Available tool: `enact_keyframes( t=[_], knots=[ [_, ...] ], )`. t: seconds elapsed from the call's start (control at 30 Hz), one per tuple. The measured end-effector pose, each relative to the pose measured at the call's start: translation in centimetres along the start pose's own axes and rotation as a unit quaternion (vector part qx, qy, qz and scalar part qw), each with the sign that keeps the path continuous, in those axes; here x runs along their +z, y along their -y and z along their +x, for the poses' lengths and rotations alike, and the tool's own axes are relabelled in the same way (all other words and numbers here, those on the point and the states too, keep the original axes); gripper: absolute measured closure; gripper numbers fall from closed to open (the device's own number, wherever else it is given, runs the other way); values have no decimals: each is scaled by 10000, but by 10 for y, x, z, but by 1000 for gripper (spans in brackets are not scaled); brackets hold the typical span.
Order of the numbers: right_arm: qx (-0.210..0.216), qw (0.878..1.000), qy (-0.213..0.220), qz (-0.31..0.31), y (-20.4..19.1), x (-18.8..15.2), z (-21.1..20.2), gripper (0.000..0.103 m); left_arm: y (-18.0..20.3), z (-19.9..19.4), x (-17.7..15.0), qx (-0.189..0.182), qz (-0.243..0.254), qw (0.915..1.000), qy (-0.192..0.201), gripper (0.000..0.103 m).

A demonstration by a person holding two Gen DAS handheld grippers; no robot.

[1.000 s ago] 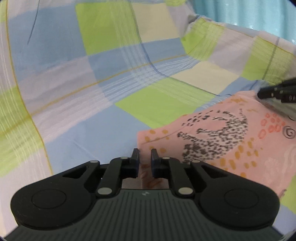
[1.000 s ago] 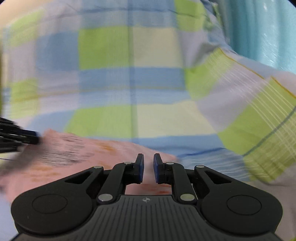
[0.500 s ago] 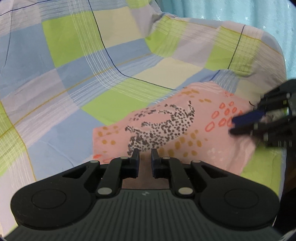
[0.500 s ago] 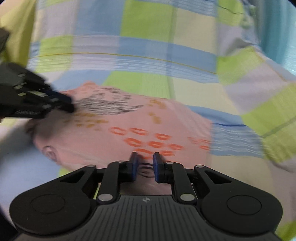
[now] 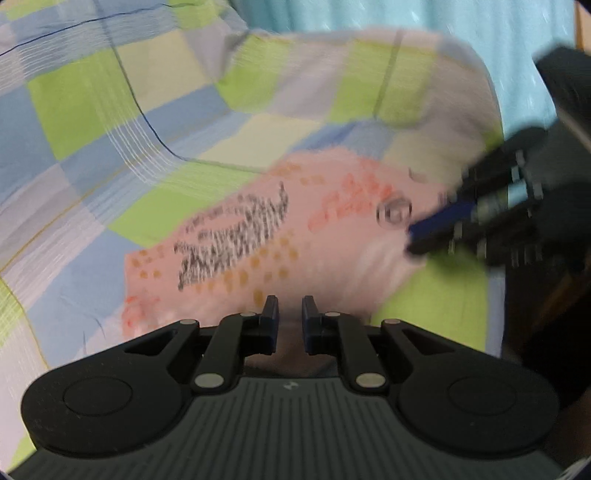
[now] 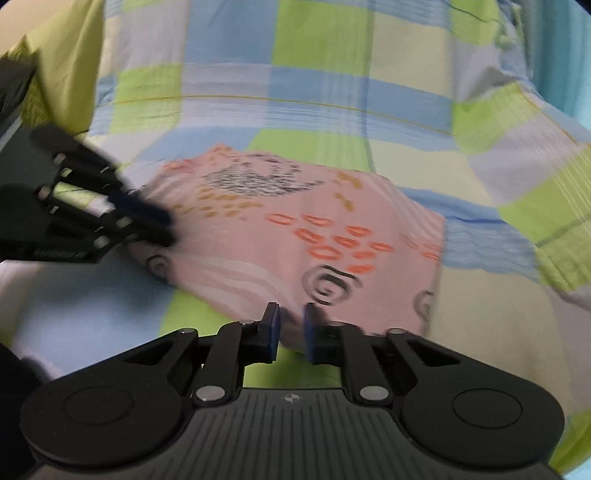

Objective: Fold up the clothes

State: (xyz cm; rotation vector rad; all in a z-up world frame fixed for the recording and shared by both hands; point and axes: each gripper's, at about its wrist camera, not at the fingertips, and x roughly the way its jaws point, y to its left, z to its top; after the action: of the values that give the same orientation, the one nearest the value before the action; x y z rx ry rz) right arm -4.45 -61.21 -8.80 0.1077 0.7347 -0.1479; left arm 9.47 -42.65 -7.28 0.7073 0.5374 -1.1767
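Pink garment (image 5: 332,221) lay folded in a rough rectangle on the checked bedsheet (image 5: 92,147), green, blue and pale squares; print showed a black speckled animal shape, orange dots, red ovals, dark spirals; both views motion-blurred, so fine detail was unclear.

Left gripper (image 5: 290,314) sat at the near edge of the garment in its own view, fingers narrowly apart with pink cloth visible in the gap and under the tips; whether the pads actually pinched the fabric could not be told. In the right wrist view the same tool (image 6: 162,230) came in from the left, blue-tipped fingers at the garment's left edge, close together, blurred.

Right gripper (image 6: 291,321) was at the near edge of the garment (image 6: 295,229), by a dark spiral print; gap narrow, cloth edge appeared to run up between the fingers; grip could not be confirmed. In the left wrist view it (image 5: 413,240) reached in from the right, tips touching the garment's right end, nearly closed.

Sheet (image 6: 332,55) wrinkled and raised behind the garment; light blue curtain (image 5: 443,22) at the back.
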Motion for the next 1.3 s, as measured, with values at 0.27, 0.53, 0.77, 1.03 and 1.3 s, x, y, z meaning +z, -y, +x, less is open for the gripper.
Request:
enact_keyframes(
  t=[0.27,0.53,0.77,1.03,1.3],
  knots=[
    [-173,9997,157,97,10,-8,-12,97,-24,-23,-19,212,-198,9996,59,84],
    [-267,9960,70,-852,-22,-12,-4,92,-9,-24,-31,325,18,9995,7,84],
    [-509,9987,39,-91,15,-15,-11,85,-23,-32,-48,359,-213,9991,-65,79],
    [-749,9869,49,-1429,-25,-29,-21,74,13,-53,-51,923,1429,9854,100,81],
    [-1474,9361,17,-3192,-71,-48,6,65,44,-26,-47,1176,2814,9523,118,79]
  ],
)
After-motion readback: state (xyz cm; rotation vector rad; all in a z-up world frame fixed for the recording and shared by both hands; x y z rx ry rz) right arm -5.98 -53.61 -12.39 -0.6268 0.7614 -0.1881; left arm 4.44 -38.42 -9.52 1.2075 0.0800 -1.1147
